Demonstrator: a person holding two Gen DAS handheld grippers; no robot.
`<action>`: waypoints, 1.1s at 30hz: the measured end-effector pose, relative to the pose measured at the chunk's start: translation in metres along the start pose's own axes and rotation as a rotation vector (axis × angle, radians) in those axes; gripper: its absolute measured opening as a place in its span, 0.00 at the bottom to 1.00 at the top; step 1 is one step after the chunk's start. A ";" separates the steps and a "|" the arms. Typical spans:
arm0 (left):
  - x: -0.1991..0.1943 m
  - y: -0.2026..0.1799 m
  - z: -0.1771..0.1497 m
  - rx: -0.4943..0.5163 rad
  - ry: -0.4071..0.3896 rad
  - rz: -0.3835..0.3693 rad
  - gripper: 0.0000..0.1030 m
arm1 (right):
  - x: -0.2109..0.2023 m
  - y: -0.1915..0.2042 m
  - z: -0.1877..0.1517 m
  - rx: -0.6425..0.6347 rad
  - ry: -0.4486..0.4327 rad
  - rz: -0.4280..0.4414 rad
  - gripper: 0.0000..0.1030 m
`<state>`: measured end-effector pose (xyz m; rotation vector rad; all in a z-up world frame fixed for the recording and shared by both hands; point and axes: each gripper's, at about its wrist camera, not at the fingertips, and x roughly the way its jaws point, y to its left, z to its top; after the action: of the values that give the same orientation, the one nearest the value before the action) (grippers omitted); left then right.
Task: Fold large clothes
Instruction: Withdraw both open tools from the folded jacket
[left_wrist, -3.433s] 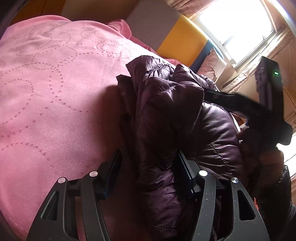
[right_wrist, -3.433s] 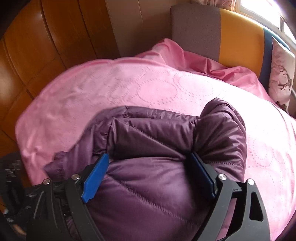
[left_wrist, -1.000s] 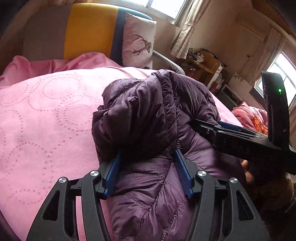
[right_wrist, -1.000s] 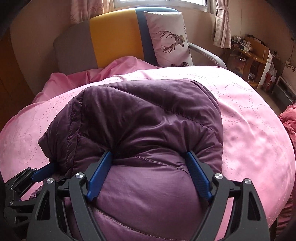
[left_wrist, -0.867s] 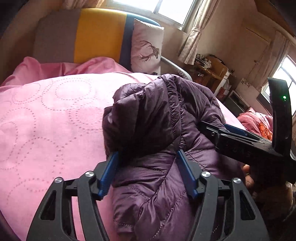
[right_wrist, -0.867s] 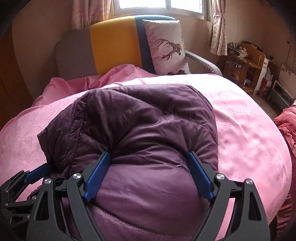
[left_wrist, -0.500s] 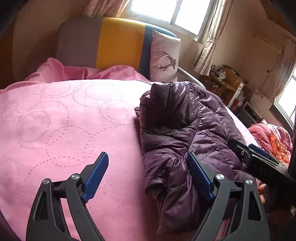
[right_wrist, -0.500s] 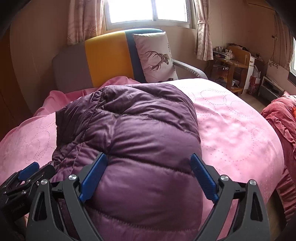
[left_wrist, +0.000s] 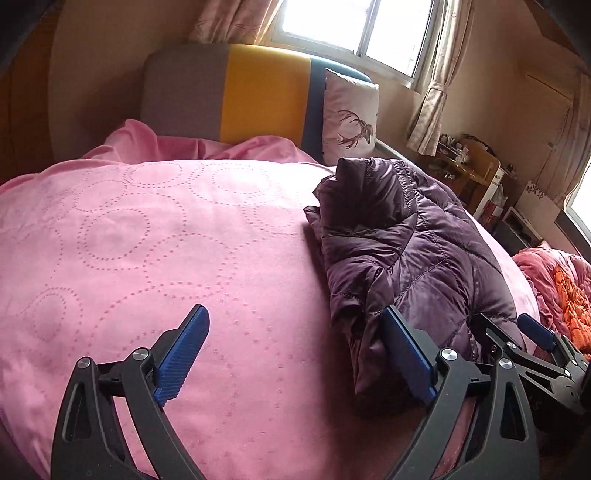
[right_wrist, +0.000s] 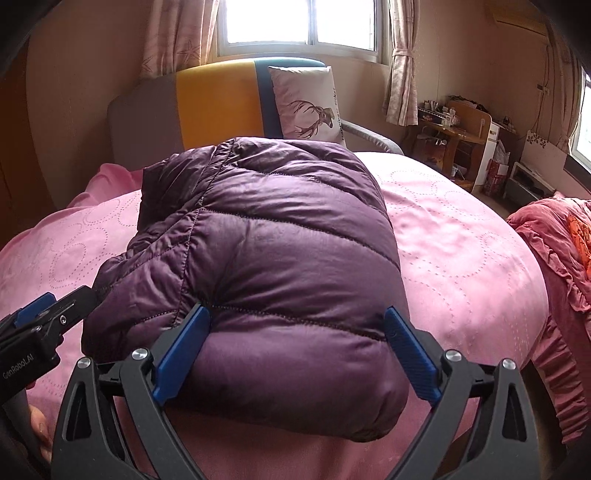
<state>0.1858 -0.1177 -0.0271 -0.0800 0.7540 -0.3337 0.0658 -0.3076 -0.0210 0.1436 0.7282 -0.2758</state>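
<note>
A pink bed (left_wrist: 155, 236) fills a bedroom with a window behind. The folded purple jacket (right_wrist: 258, 266) lies on it as a compact bundle. The left gripper (left_wrist: 291, 354) is spread wide, holding nothing; the right gripper (right_wrist: 295, 350) is also spread, its blue pads beside the bundle's near edge. I judge the fold nearly done: press loose edges flat gently.

Quilted purple jacket (right_wrist: 266, 251): slightly shiny, puffy synthetic cloth w/ stitched seams. Pink bedspread (left_wrist: 147, 240): soft matt fabric, dotted circle stitching. Gripper pads (right_wrist: 181, 343): ribbed blue plastic on matt black plastic frames, metal screws. Cloth pillow (right_wrist: 306, 107).
</note>
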 end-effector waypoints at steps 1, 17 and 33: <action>-0.001 0.001 -0.002 -0.001 0.001 0.007 0.90 | -0.001 0.000 -0.003 0.003 0.000 -0.003 0.92; -0.028 0.029 -0.049 -0.014 -0.008 0.138 0.96 | -0.067 0.017 -0.039 0.035 -0.095 -0.158 0.98; -0.050 0.002 -0.056 0.043 -0.041 0.157 0.96 | -0.059 0.013 -0.059 0.078 -0.022 -0.197 0.98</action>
<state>0.1140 -0.0970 -0.0355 0.0129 0.7074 -0.1979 -0.0100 -0.2705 -0.0244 0.1429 0.7112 -0.4930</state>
